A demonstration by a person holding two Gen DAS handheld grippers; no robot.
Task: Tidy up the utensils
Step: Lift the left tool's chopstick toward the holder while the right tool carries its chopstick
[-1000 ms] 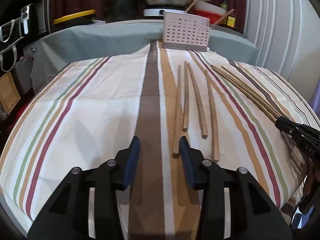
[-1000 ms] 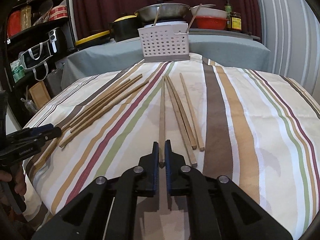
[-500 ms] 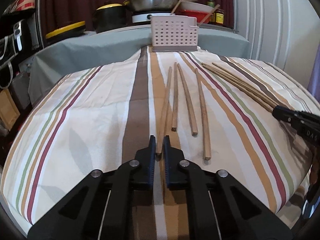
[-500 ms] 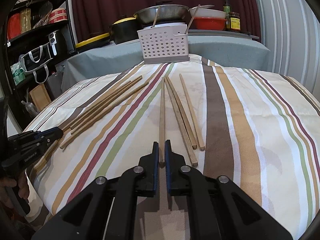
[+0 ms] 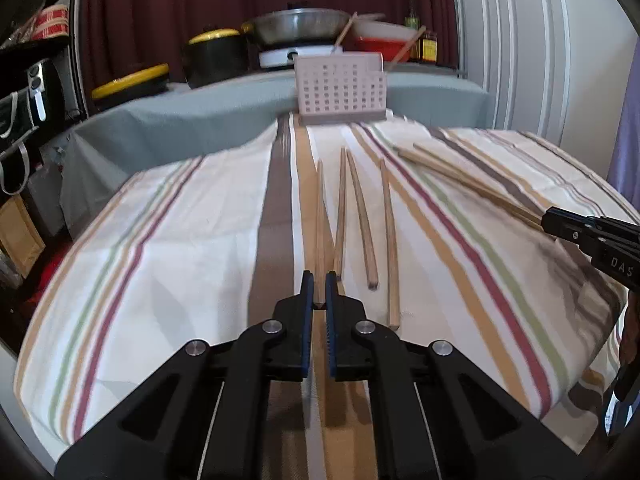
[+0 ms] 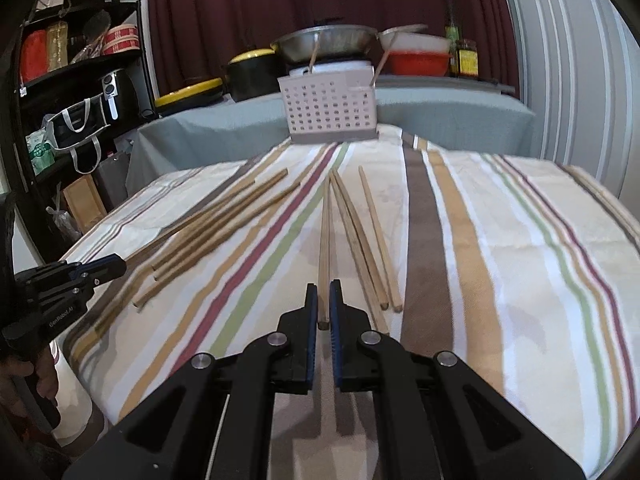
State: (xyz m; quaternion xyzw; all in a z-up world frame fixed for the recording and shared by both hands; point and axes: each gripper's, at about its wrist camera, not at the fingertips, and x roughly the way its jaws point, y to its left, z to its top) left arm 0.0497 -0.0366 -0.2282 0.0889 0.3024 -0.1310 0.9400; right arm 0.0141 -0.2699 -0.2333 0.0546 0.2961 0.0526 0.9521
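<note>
In the left wrist view the left gripper (image 5: 319, 292) has its blue pads pressed together on the near end of a pale wooden chopstick (image 5: 320, 220), the leftmost of four that lie lengthwise on the striped cloth (image 5: 180, 260). Whether that end is off the cloth I cannot tell. The three other chopsticks (image 5: 362, 220) lie just to its right, roughly parallel and fanning a little toward their near ends. In the right wrist view the right gripper (image 6: 324, 300) is likewise clamped on the near end of a stick (image 6: 325, 240) – again the leftmost of its group – with three more sticks (image 6: 362, 240) just beside it on the right. Each view also catches the other hand's black gripper at its edge, tips narrow and lying at the near ends of a tight bundle (image 5: 472, 184) of longer sticks set at a slant, well apart from the four. From the right wrist that bundle (image 6: 224, 224) runs off to the left. Farther on, at the far edge of the cloth, a white perforated basket (image 5: 340, 88) stands upright, in line with the held sticks. Behind it a grey cover (image 5: 180, 120) carries a black pot with a yellow lid (image 5: 216, 56), a steel wok (image 5: 296, 26) and a red bowl (image 5: 380, 42) – all before a dark red curtain (image 5: 160, 8).
</note>
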